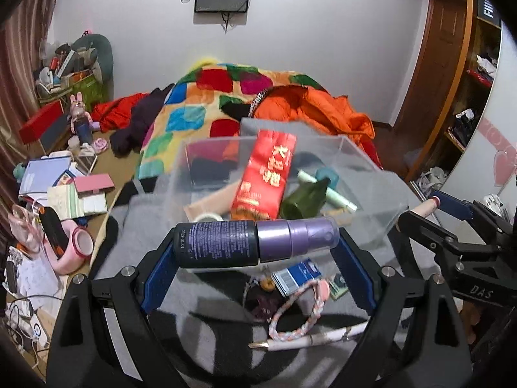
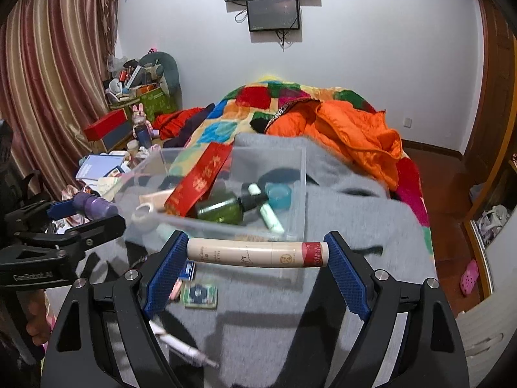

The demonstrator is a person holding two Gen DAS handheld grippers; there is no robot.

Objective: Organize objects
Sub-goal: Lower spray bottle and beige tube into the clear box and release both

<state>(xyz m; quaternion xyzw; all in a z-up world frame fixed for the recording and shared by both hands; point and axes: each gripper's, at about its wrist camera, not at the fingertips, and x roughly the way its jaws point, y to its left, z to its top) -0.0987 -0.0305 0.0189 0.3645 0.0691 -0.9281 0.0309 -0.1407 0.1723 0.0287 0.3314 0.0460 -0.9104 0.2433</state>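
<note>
Grippers on both sides carry a long item crosswise between their blue pads. The left gripper (image 1: 257, 245) has its fingers spread wide and pinching a spray bottle (image 1: 255, 242) end to end: the dark labelled body presses on the left pad, the purple cap with its clear cover on the right pad. The right gripper (image 2: 257, 253) is likewise spread wide and clamps a cream-coloured tube (image 2: 258, 253) by its ends, the red-banded end against its right pad.

Just beyond both sets of fingertips stands a clear plastic box (image 1: 381, 194) on a grey blanket (image 2: 355, 200). Inside it lie a red packet (image 1: 265, 174) leaning up past the rim, a green bottle (image 1: 303, 199), a pale mint stick (image 2: 271, 216), a teal roll (image 2: 278, 195) and a roll of white tape (image 1: 209, 217).

Below the left gripper's fingers, on the blanket, lie a blue-and-white card pack (image 1: 297, 278), a braided pink-and-white cord (image 1: 300, 313) and a white pen (image 1: 310, 338). Under the right gripper's left finger sit a small green square packet (image 2: 199, 295) and a blurred pen-like stick (image 2: 184, 346).

Far beyond the box, a patchwork quilt (image 1: 194, 110) and an orange jacket (image 2: 355, 135) cover the bed. Each gripper shows at the other camera's edge.
</note>
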